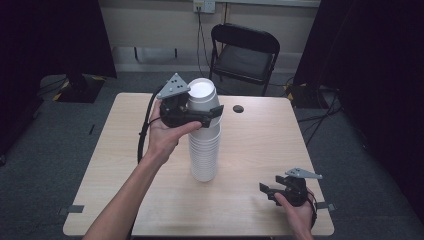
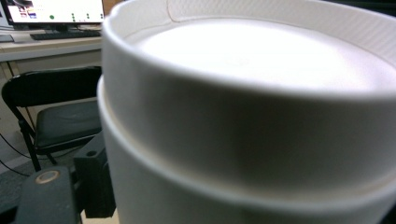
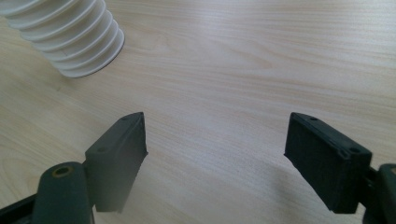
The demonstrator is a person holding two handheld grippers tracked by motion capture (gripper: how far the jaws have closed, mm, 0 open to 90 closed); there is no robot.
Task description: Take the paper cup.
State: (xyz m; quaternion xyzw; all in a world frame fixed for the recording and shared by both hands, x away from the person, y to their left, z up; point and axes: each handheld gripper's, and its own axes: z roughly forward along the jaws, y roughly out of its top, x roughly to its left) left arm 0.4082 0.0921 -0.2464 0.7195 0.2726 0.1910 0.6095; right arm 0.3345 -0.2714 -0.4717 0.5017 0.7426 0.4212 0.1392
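Observation:
A tall stack of white upturned paper cups (image 1: 204, 150) stands mid-table; its ribbed foot (image 3: 70, 32) appears in the right gripper view at top left. The top cup (image 1: 202, 92) sits between the jaws of my left gripper (image 1: 207, 109), which reaches in from the left. One black jaw crosses the cup's near side; the other is hidden behind it. Close up, the top cup (image 2: 243, 93) presses against the left jaw at bottom left. My right gripper (image 1: 267, 192) rests low near the table's front right corner, open (image 3: 215, 140) over bare wood, with nothing between its fingers.
The light wooden table (image 1: 150, 200) has a small dark hole (image 1: 238, 108) right of the stack. A black folding chair (image 1: 243, 52) stands beyond the far edge, also seen as chair (image 2: 56, 112) with a desk monitor (image 2: 56, 9) behind it. Dark curtains hang on both sides.

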